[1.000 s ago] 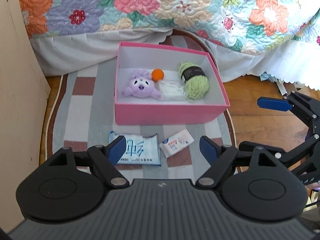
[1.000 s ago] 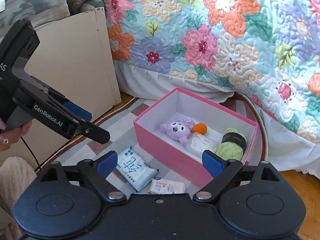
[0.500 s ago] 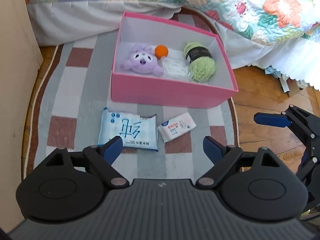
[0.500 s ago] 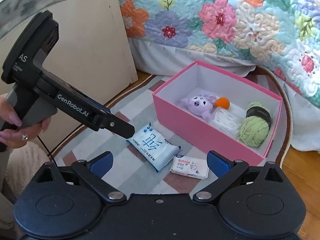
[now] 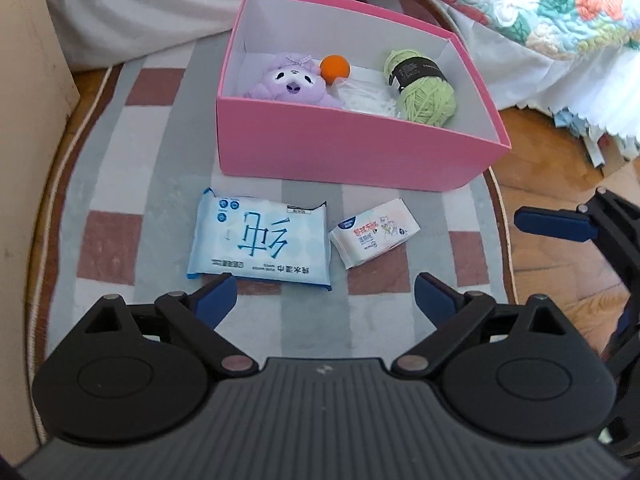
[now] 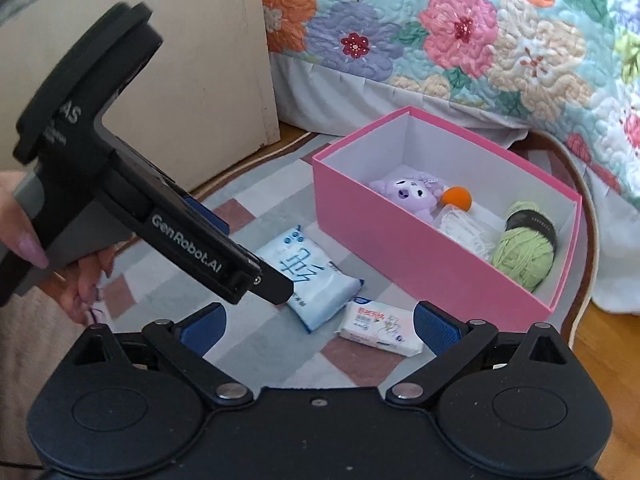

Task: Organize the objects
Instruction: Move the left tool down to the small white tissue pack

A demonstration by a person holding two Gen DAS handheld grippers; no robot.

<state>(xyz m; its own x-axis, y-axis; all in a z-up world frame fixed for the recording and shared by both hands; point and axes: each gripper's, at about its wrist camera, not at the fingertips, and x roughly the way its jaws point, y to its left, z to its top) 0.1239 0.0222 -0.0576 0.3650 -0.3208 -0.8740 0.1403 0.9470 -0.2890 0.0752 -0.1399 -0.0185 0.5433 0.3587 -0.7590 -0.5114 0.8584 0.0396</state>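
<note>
From the left wrist view, the left gripper (image 5: pixel 325 294) has just been spreading its jaws and stands released with nothing between them, poised above a checked grey, white and brown rug (image 5: pixel 152 128). On the rug, just beside the near wall of an open pink cardboard box (image 5: pixel 352 152), lie a pale blue flat wet-wipe packet (image 5: pixel 260 238) and a small white tissue packet (image 5: pixel 374 232), close together. Inside the box sit a purple plush toy (image 5: pixel 286 80), an orange ball (image 5: pixel 335 69) and a green yarn skein (image 5: pixel 426 88). From the right wrist view, the right gripper (image 6: pixel 320 322) is likewise released and empty, its jaws just widened, the small packet (image 6: pixel 380 328) showing between its fingertips on the rug below.
</note>
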